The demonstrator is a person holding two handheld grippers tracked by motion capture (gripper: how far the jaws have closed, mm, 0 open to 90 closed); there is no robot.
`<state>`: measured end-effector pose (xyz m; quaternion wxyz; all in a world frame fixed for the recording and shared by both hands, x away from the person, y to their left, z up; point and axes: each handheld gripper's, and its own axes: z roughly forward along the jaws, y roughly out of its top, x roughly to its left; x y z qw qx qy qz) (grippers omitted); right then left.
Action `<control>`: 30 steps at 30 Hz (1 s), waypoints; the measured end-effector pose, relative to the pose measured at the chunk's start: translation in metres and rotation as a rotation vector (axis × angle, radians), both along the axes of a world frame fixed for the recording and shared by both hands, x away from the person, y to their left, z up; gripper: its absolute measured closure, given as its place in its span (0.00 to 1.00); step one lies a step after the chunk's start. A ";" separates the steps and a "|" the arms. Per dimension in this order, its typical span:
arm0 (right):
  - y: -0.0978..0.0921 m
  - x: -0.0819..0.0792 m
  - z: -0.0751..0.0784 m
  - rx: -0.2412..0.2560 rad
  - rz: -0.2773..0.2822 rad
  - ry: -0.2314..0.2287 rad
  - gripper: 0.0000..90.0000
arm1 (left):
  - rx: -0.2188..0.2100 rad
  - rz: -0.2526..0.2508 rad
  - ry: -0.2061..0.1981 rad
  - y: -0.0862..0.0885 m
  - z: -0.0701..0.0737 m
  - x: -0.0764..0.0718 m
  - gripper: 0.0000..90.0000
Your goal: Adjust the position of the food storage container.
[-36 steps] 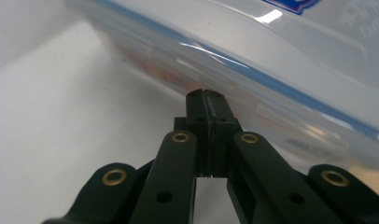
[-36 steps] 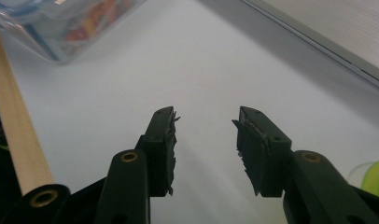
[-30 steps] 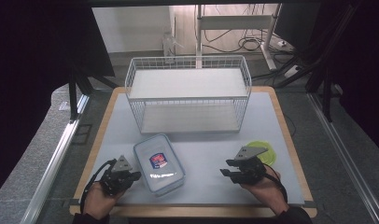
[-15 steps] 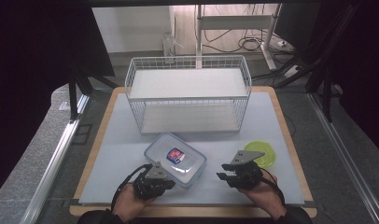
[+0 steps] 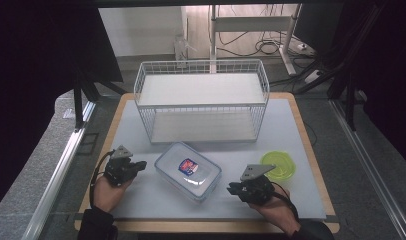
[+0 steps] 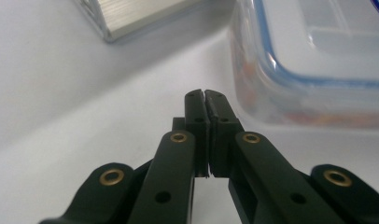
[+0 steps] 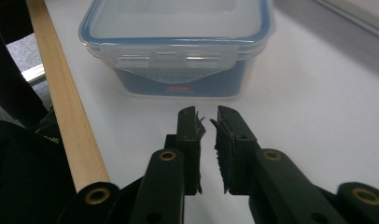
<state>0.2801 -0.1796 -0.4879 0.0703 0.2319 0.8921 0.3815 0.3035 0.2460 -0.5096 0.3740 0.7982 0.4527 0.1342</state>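
Container (image 5: 188, 171) with clip-on lid sits skewed on the white mat near the front of the table, between the two grippers and in front of the wire basket (image 5: 201, 106).

High view: left gripper (image 5: 139, 165) is just beside the container's left corner, apart from it. Right gripper (image 5: 233, 188) is near the container's front right corner, also apart. A green bowl (image 5: 278, 166) lies just beyond the right hand, well clear of the container. My reading: the container is about to be handled from both sides. To do it well, both grippers should meet it at opposite ends together, so it does not spin on the smooth mat; keep the right hand from nudging the bowl.

Left gripper view: jaws pressed together, nothing between them, tips pointing past the container's (image 6: 313, 60) lower wall. This view shows the blue seal under the clear lid and something orange-brown inside at the base, which the high view cannot resolve. A metal edge (image 6: 141, 16) of the basket's base shows at the top.

Right gripper view: jaws a narrow gap apart, holding nothing, their pads frayed. Straight ahead is the container's (image 7: 178, 51) short end with its locking flap folded down, apparently latched; the high view does not show that flap. If the lid is to open, this flap is where the right jaws should bite. The table's wooden edge (image 7: 61, 93) runs along the left.
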 end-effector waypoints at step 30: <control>-0.010 0.019 -0.009 -0.072 -0.265 -0.053 1.00 | 0.101 -0.238 0.044 -0.084 0.002 -0.032 1.00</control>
